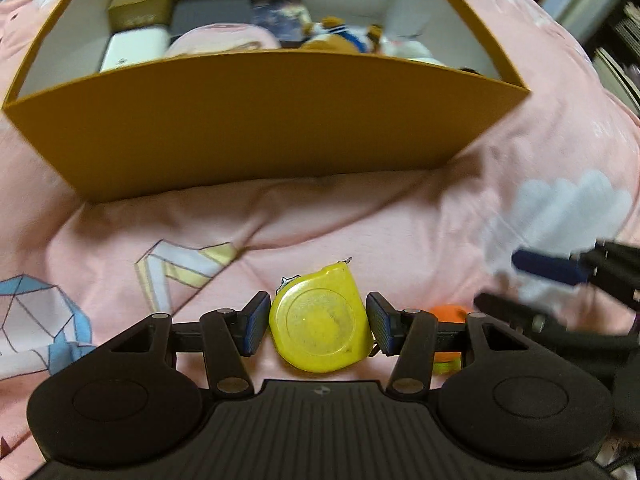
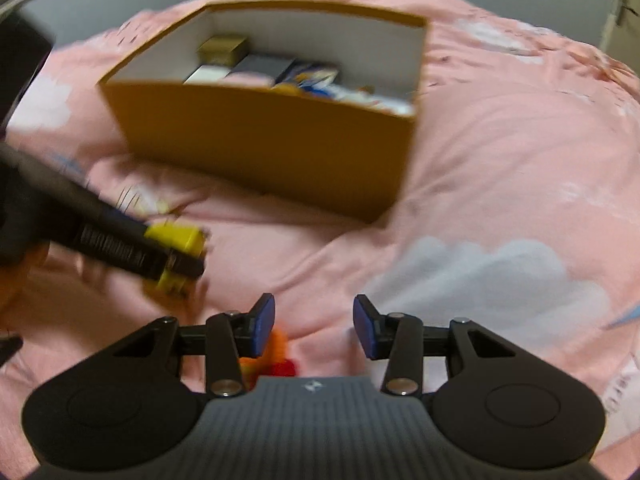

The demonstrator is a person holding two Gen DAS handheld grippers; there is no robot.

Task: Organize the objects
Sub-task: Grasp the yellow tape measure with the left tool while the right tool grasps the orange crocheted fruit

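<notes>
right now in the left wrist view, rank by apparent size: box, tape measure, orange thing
1. box
2. tape measure, though it sits nearest the camera
3. orange thing, mostly hidden behind the left gripper, so unsure

Two wrist cameras, both low over the bed, facing the box [image 1: 264, 120]
Left sits nearer, right farther back; both share box and pink bedspread [image 2: 500, 168]

Tape measure [image 1: 320, 320] was yellow; box [image 1: 256, 120] was mustard outside (white within); bedsheet [image 1: 320, 216] was pink, printed with pale clouds and geometric shapes.
</notes>
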